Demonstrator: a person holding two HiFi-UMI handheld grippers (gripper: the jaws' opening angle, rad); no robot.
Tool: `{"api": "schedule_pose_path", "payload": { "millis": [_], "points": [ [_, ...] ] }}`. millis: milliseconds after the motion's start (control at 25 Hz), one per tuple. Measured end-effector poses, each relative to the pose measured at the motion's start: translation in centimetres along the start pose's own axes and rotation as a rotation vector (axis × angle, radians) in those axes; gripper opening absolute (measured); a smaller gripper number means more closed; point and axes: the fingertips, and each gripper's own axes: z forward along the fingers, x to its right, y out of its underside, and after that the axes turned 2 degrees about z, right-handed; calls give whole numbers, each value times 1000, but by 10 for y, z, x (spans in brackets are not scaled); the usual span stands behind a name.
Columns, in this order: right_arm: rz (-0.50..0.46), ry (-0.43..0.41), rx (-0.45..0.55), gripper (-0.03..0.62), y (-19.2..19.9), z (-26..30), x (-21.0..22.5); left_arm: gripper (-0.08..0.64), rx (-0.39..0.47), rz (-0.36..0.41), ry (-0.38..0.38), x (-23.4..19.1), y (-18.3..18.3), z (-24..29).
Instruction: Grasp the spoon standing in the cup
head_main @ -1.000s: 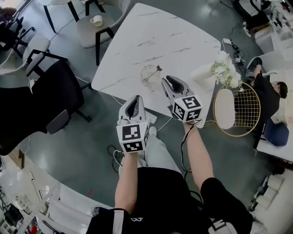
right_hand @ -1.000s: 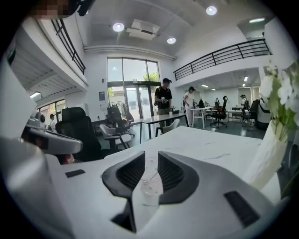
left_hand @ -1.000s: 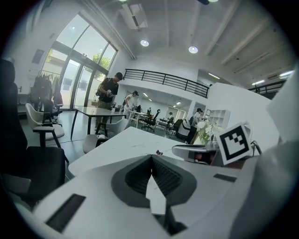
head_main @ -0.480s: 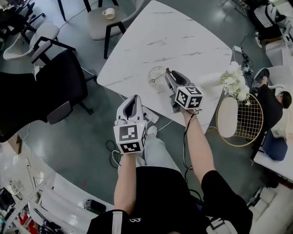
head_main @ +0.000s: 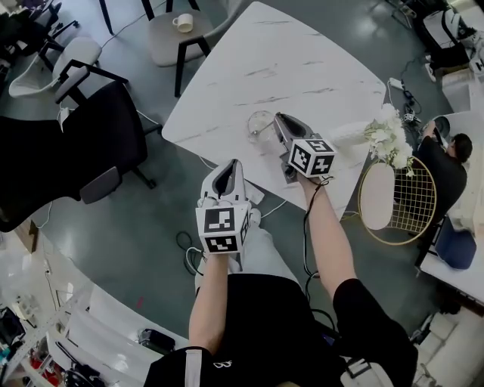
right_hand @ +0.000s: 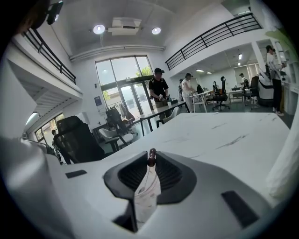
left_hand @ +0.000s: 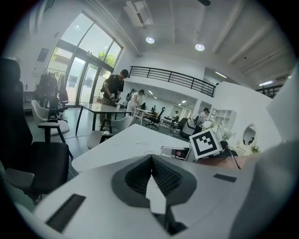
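table (head_main: 302, 60): white, marbled | flowers (head_main: 389, 134): white, at table's right edge | chair (head_main: 76, 151): black, left of table | stool (head_main: 159, 45): far side, apparently a mug (head_main: 182, 23) on it | person (head_main: 446, 162): seated, far right

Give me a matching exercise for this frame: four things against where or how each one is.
1 spoon
2 left tongs
3 mug
4 flowers

A on a stool
B at the table's right edge
C between the right tongs' jaws
D shut, empty, off the table

Pairs: 1-C, 2-D, 3-A, 4-B.
The right tongs' jaws are closing on the spoon.
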Motion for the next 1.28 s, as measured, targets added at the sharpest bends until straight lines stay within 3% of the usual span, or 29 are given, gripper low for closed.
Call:
{"api": "schedule_pose_path", "payload": {
  "millis": [320, 560, 800, 1040, 1280],
  "points": [
    [-27, -13, 151, 54, -45, -38, -27, 15, 21, 31, 65, 18, -11, -1],
    [-22, 39, 328, 54, -98, -96, -43, 15, 79, 62, 115, 27, -37, 1],
    [-29, 63, 473, 54, -141, -159, -72, 15, 189, 97, 158, 43, -92, -5],
    [-150, 83, 564, 54, -175, -219, -94, 15, 323, 173, 202, 70, -155, -25],
    [-203, 92, 638, 54, -190, -243, -98, 15, 395, 236, 204, 78, -188, -34]
  ]
}}
